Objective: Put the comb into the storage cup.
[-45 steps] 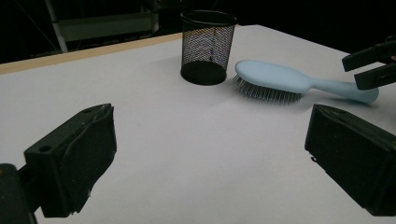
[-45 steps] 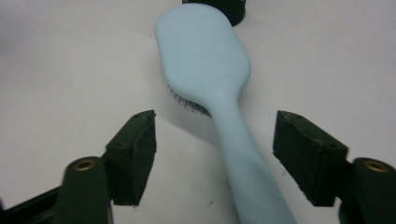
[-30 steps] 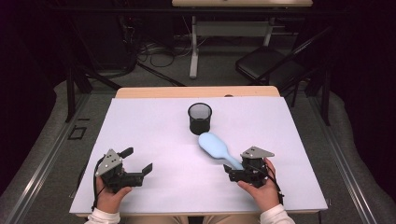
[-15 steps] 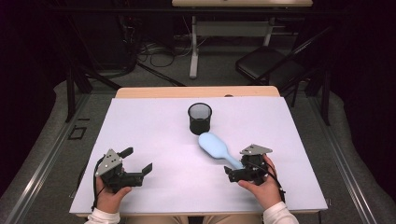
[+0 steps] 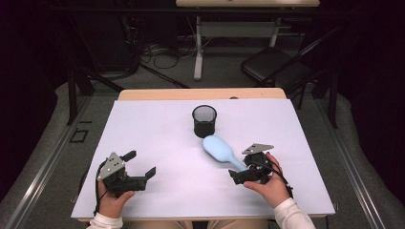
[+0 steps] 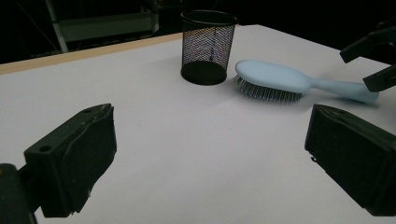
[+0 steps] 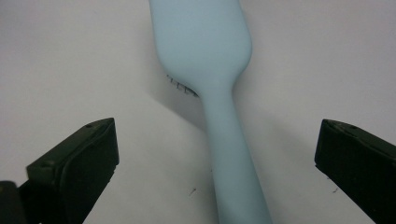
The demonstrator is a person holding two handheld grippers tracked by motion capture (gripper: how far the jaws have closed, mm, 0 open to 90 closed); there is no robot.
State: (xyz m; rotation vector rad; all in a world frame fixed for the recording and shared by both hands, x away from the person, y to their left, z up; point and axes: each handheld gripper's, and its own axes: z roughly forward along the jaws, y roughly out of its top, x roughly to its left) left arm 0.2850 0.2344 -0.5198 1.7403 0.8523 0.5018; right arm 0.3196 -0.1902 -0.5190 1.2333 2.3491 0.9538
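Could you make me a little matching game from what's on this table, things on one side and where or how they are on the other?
Things:
1. hairbrush
2. mesh cup
3. right gripper
4. left gripper

Places or states:
A. stands upright near the middle of the table, nothing seen in it
B. open, away from both things, near the table's front left
C. lies bristles down, handle toward the person
D. open, its fingers either side of the handle without pressing on it

Pairs: 1-C, 2-A, 3-D, 4-B
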